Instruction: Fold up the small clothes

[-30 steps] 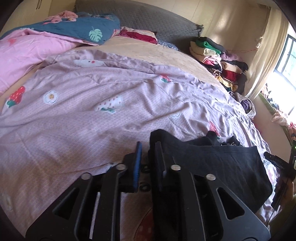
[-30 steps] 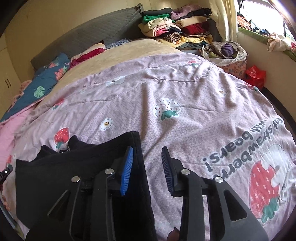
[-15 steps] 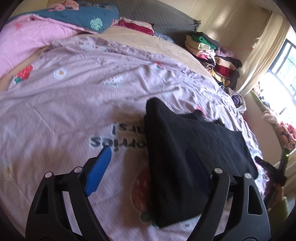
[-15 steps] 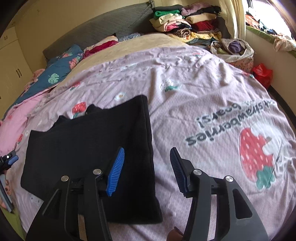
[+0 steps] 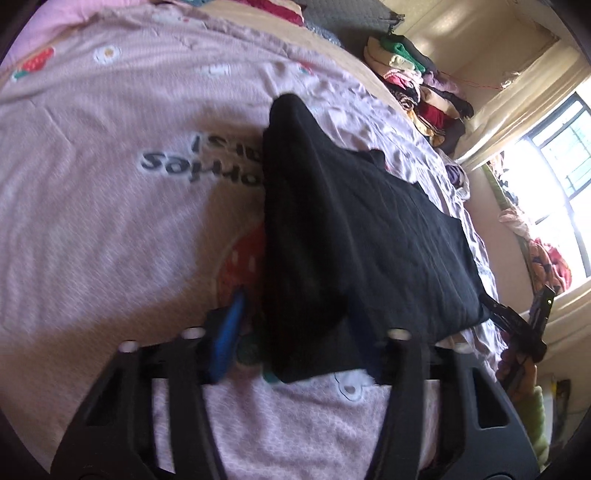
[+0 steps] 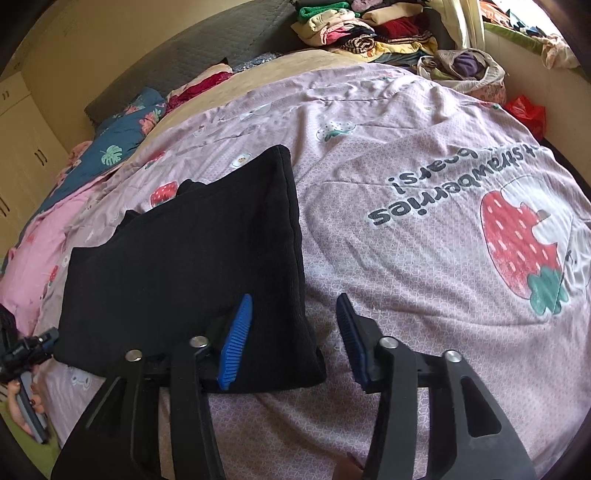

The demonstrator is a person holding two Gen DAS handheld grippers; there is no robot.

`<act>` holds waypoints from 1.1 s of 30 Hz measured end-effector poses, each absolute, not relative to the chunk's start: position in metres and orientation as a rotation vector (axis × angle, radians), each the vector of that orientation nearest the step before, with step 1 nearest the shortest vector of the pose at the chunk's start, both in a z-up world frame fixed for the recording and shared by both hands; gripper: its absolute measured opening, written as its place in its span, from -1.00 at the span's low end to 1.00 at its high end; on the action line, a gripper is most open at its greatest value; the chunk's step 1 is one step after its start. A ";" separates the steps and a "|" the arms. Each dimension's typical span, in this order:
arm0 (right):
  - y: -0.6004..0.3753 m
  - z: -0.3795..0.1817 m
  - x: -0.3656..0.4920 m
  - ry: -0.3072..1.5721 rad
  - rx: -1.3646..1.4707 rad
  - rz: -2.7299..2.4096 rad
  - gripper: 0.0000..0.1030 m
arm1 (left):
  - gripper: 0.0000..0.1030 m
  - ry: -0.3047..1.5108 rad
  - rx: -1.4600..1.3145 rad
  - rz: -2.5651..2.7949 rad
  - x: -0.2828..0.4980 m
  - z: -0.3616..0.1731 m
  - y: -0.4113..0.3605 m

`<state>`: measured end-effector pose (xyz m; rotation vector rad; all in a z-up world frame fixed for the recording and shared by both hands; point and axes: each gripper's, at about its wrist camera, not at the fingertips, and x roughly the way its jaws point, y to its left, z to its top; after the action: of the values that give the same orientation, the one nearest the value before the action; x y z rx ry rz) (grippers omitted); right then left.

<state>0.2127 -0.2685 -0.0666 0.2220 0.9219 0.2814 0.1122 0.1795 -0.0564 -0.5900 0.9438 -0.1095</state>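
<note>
A black folded garment (image 5: 362,236) lies flat on the pink strawberry bedspread (image 5: 92,221). My left gripper (image 5: 295,306) is at its near corner and its jaws are closing. The corner sits between them, with a gap still showing beside the blue left pad (image 5: 229,332); the right pad is hidden behind the cloth. In the right wrist view, my right gripper (image 6: 293,299) straddles the garment's (image 6: 177,258) near right edge, jaws closing. One pad (image 6: 236,332) is over the cloth, the other over the bedspread (image 6: 406,240). Neither presses.
Folded clothes (image 6: 369,29) are piled at the bed's far corner beside a basket (image 6: 465,62) and a red bag (image 6: 528,110). Pillows and a blue quilt (image 6: 122,147) lie along the headboard. A bright window (image 5: 554,147) is at the right.
Both grippers drew back along the garment to its near end. The left jaws let go of the cloth, opened wide and have narrowed around the near corner. The right jaws widened, then narrowed.
</note>
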 end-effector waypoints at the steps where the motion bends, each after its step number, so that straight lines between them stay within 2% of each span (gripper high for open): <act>1: -0.269 -0.065 0.211 0.917 0.222 0.286 -0.66 | -0.86 0.946 -0.592 -0.117 0.112 -0.057 0.178; 2: -0.269 -0.064 0.210 0.914 0.218 0.286 -0.82 | -0.86 0.947 -0.586 -0.117 0.110 -0.056 0.176; 4: -0.271 -0.059 0.206 0.896 0.216 0.291 -0.87 | -0.87 0.937 -0.553 -0.114 0.107 -0.047 0.175; 18: -0.269 -0.068 0.198 0.920 0.155 0.169 -0.81 | -0.86 0.994 -0.425 -0.082 0.104 -0.052 0.162; 23: -0.272 -0.067 0.191 0.920 0.167 0.153 -0.62 | -0.83 0.998 -0.402 -0.070 0.102 -0.052 0.158; 25: -0.272 -0.067 0.189 0.922 0.165 0.149 -0.42 | -0.81 0.995 -0.384 -0.067 0.099 -0.050 0.155; 27: -0.274 -0.065 0.186 0.922 0.166 0.150 -0.38 | -0.79 0.996 -0.374 -0.064 0.098 -0.049 0.154; 33: -0.277 -0.059 0.176 0.912 0.169 0.148 -0.05 | -0.73 0.996 -0.365 -0.060 0.094 -0.047 0.152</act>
<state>0.1761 -0.2775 -0.0589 0.1693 0.9120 0.1480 0.0940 0.1516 -0.0468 -0.3648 0.9956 -0.0602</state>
